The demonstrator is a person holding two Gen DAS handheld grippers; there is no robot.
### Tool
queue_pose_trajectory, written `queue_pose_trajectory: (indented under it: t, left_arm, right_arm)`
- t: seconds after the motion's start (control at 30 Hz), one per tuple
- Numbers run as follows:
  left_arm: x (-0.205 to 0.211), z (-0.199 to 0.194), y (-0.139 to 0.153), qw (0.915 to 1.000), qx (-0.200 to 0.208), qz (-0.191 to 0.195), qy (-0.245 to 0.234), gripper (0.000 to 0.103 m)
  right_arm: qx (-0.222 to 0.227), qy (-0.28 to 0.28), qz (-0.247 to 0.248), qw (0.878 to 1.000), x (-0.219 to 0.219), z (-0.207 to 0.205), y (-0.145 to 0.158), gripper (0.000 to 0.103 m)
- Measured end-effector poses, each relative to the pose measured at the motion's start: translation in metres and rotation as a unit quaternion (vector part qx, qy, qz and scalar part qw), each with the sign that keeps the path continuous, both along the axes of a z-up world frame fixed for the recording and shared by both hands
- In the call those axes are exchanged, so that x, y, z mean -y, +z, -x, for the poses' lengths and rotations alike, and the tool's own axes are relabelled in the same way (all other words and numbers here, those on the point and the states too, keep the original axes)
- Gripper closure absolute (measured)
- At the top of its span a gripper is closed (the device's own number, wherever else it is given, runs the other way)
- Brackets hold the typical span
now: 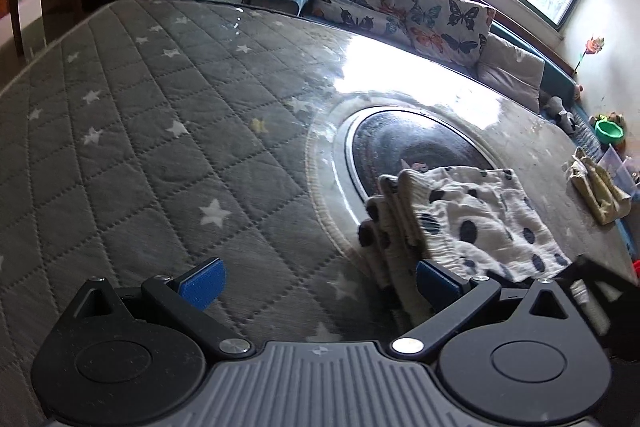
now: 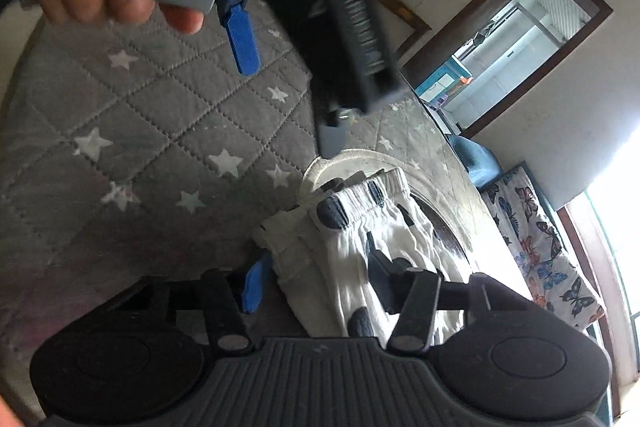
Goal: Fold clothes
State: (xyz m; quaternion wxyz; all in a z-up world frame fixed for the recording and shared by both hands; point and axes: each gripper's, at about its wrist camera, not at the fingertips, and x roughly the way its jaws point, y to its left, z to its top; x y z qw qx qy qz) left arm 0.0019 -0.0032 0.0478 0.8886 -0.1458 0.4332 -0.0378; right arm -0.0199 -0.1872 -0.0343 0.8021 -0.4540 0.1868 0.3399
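Observation:
A folded white garment with dark spots (image 1: pixel 468 223) lies on the grey star-quilted table cover (image 1: pixel 160 131), partly over a round glass insert. My left gripper (image 1: pixel 320 287) is open and empty, low over the cover, its right blue pad (image 1: pixel 434 285) touching the garment's near edge. In the right wrist view the same garment (image 2: pixel 360 247) lies between my right gripper's (image 2: pixel 320 283) open jaws. The left blue pad (image 2: pixel 254 287) sits beside its folded edge; the right finger is over the cloth. The left gripper and the hand holding it (image 2: pixel 240 27) hang above.
A round dark glass insert (image 1: pixel 420 147) sits in the table's middle. A small cream cloth bundle (image 1: pixel 598 187) lies at the far right edge. A butterfly-print sofa cushion (image 1: pixel 400 7) runs behind the table under the window. A doorway (image 2: pixel 500 47) stands beyond.

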Motion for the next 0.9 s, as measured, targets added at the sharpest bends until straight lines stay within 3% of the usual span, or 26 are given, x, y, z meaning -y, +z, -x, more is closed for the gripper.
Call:
queue_pose_trajectory:
  t: [0.13, 0.27, 0.47, 0.6, 0.7, 0.8, 0.9]
  left_arm:
    - [0.005, 0.0, 0.003, 0.9993, -0.009, 0.037, 0.001, 0.0]
    - [0.005, 0.0, -0.001, 0.9958, -0.027, 0.086, 0.018, 0.0]
    - [-0.004, 0.007, -0.008, 0.98, -0.031, 0.189, 0.055, 0.0]
    - [-0.008, 0.016, -0.009, 0.9641, -0.013, 0.256, 0.071, 0.0]
    - [-0.01, 0.022, -0.012, 0.9468, -0.006, 0.311, 0.083, 0.0]
    - [-0.008, 0.023, -0.024, 0.9274, -0.017, 0.362, 0.092, 0.0]
    - [-0.006, 0.02, -0.034, 0.9106, -0.034, 0.398, 0.105, 0.0]
  right_arm:
    - [-0.013, -0.006, -0.02, 1.0, 0.007, -0.004, 0.0, 0.067]
    - [-0.045, -0.033, -0.083, 0.995, 0.024, -0.015, 0.012, 0.076]
    - [-0.122, -0.092, -0.2, 0.968, 0.066, -0.043, 0.042, 0.083]
    - [-0.166, -0.121, -0.255, 0.945, 0.094, -0.061, 0.053, 0.084]
    - [-0.187, -0.135, -0.284, 0.931, 0.114, -0.073, 0.056, 0.084]
    - [-0.2, -0.144, -0.306, 0.92, 0.132, -0.083, 0.058, 0.084]
    - [-0.204, -0.146, -0.311, 0.917, 0.128, -0.086, 0.054, 0.084]
